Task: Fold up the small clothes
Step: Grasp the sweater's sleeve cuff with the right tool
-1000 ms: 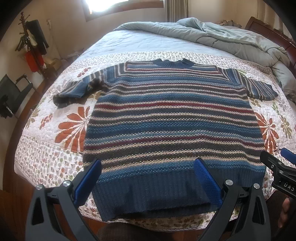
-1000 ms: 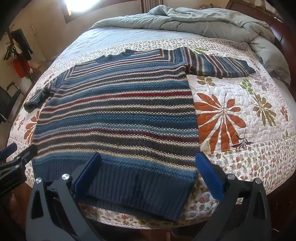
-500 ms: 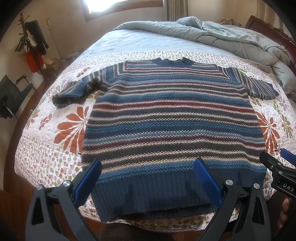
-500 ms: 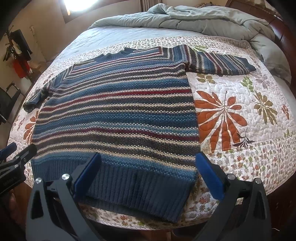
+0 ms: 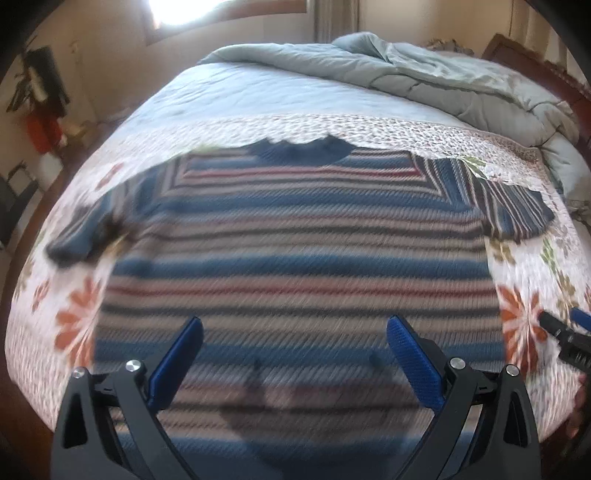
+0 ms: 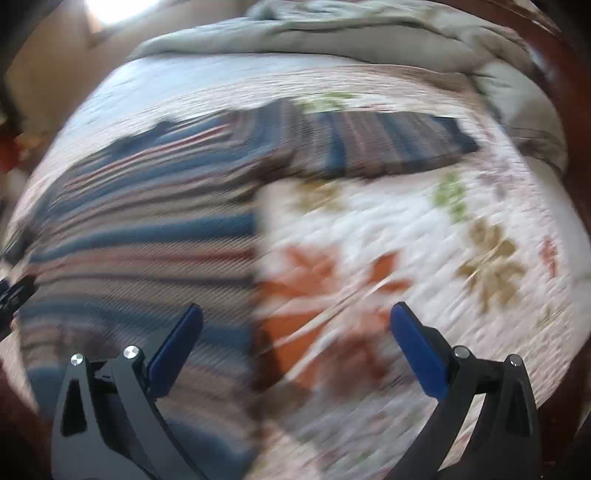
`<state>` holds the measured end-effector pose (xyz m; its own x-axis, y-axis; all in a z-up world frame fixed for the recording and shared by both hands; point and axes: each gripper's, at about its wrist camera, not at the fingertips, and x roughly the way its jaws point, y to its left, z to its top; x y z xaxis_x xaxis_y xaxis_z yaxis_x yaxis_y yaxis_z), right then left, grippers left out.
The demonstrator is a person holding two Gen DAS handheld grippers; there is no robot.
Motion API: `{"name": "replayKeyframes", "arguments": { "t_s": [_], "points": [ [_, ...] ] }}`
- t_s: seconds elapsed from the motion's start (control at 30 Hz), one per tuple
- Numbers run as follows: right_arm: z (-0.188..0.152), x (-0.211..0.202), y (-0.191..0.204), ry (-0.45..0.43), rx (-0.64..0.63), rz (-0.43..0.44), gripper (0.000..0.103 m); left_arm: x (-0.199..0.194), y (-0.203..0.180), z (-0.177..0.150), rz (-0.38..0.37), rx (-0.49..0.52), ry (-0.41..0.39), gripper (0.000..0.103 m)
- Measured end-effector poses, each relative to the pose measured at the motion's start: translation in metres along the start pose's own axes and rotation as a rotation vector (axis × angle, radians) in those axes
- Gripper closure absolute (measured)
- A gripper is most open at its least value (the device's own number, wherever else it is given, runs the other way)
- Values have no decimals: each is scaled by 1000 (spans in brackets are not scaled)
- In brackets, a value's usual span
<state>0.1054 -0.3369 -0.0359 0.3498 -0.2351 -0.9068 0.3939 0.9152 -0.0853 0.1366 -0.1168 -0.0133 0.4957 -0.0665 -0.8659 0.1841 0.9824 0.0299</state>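
Looking along our left claw [image 5: 293, 345], we see a bed [image 5: 236, 92] under a floral quilt [image 5: 74, 314], with a grey duvet [image 5: 424, 74] bunched at the far end near a dark headboard [image 5: 498, 44]. A bright window [image 5: 177, 11] sits in the far wall, and dark and red things [image 5: 40, 107] hang by the wall at left; we cannot tell what they are. Nothing lies on the sweater [image 5: 295, 266] itself.

The sweater lies flat on the quilt, collar [image 5: 299, 147] toward the duvet, hem toward us, so its long axis runs from us toward the far end of the bed. Its short sleeves spread out to either side; the left one looks rumpled, the right one lies flat. It is a knit in blue, cream, dark and red stripes, with a plain dark blue collar.

Our left claw hangs over the lower body of the sweater, fingers wide apart and holding nothing. Our right claw [image 6: 295, 326] is spread just as wide and empty, straddling the sweater's right edge, with quilt under its right finger. Both views are smeared with blur, the right one more so.
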Motion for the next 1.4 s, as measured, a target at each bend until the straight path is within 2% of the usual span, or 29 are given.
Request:
{"name": "replayKeyframes", "arguments": {
  "t_s": [0.17, 0.27, 0.43, 0.53, 0.67, 0.77, 0.83, 0.87, 0.93, 0.97, 1.0, 1.1, 1.13, 1.2, 1.23, 1.37, 1.4],
  "points": [
    [71, 58, -71, 61, 98, -26, 2, 50, -69, 60, -8, 25, 4, 3],
    [108, 93, -121, 87, 208, -18, 2, 79, -103, 79, -32, 32, 30, 3],
    [150, 139, -188, 132, 299, -107, 2, 108, -137, 96, -66, 43, 49, 3],
    [156, 163, -205, 204, 330, -35, 2, 120, -152, 102, -66, 54, 59, 3],
    [167, 172, -206, 159, 293, -8, 2, 130, -162, 108, -72, 44, 74, 3],
    [173, 184, -211, 176, 321, 11, 2, 127, -155, 106, -78, 40, 68, 3],
    [177, 182, -218, 123, 338, 27, 14, 121, -142, 102, -59, 39, 50, 3],
    [179, 181, -220, 105, 335, 24, 40, 119, -133, 101, -50, 35, 45, 3],
    [183, 178, -225, 82, 351, 46, 70, 116, -111, 98, -34, 19, 40, 3],
    [185, 177, -226, 78, 363, 87, 91, 115, -99, 96, -21, 15, 40, 3],
    [188, 173, -225, 71, 380, 124, 90, 114, -88, 93, -3, 14, 40, 3],
    [197, 154, -200, 19, 326, 79, 91, 107, -46, 80, 61, -7, 33, 3],
    [201, 142, -185, -16, 285, 70, 91, 103, -29, 74, 60, -29, 32, 3],
    [207, 130, -167, -48, 255, 123, 91, 97, -8, 66, 44, -54, 34, 3],
    [209, 118, -144, -67, 217, 175, 91, 96, 3, 63, 39, -61, 37, 3],
    [210, 94, -53, -79, 59, 264, 91, 97, 28, 60, 56, -70, 29, 3],
    [208, 89, -20, -71, 4, 292, 91, 99, 35, 59, 55, -85, 32, 3]
  ]
}}
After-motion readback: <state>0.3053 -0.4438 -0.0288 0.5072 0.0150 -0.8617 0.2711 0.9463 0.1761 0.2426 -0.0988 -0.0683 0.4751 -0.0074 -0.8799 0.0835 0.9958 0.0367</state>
